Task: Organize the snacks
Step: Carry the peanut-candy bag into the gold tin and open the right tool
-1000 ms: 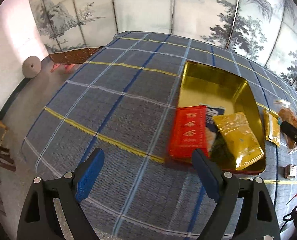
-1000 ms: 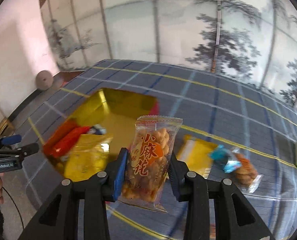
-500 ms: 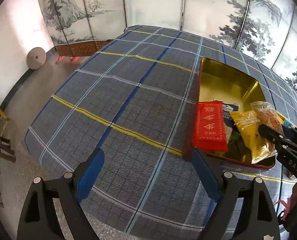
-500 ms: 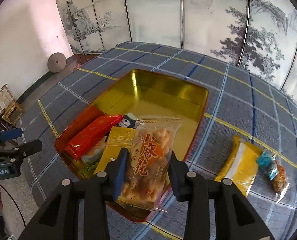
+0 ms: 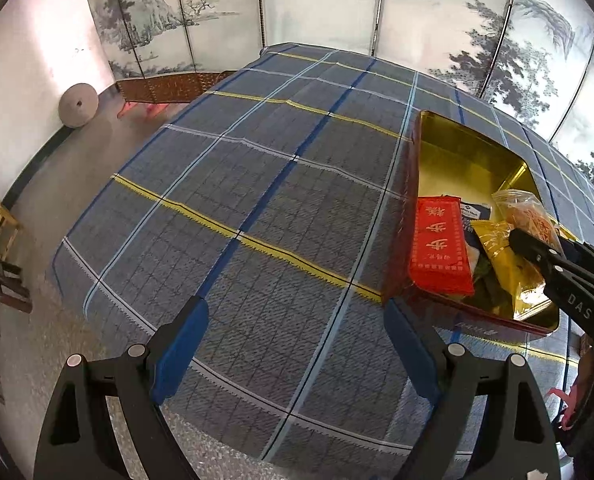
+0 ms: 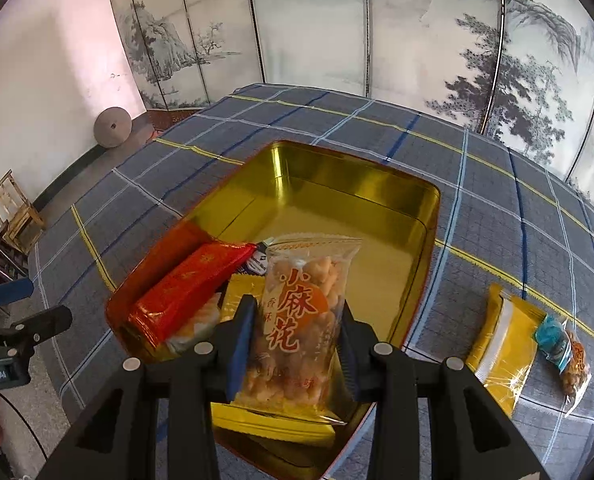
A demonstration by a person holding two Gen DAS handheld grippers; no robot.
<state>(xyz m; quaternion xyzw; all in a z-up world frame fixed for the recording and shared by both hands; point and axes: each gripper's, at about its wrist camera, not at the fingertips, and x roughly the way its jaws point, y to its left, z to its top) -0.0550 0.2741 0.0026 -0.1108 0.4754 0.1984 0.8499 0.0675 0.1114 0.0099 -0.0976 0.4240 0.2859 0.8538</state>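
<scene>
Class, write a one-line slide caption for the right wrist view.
Right gripper holds a clear fried-twist snack packet over the gold tin; two packets wait on the plaid cloth.

Two wrist fisheyes, both pitched steeply down over the checked tablecloth (image 5: 257, 208).

The left view looks past its own jaws at bare cloth, the gold tin (image 5: 469, 160) off beyond its right jaw. The right view sits close above that gold tin (image 6: 337, 184), which lies straight ahead of its jaws. Both share the tin, the cloth and the painted screen (image 6: 317, 20) behind.
</scene>
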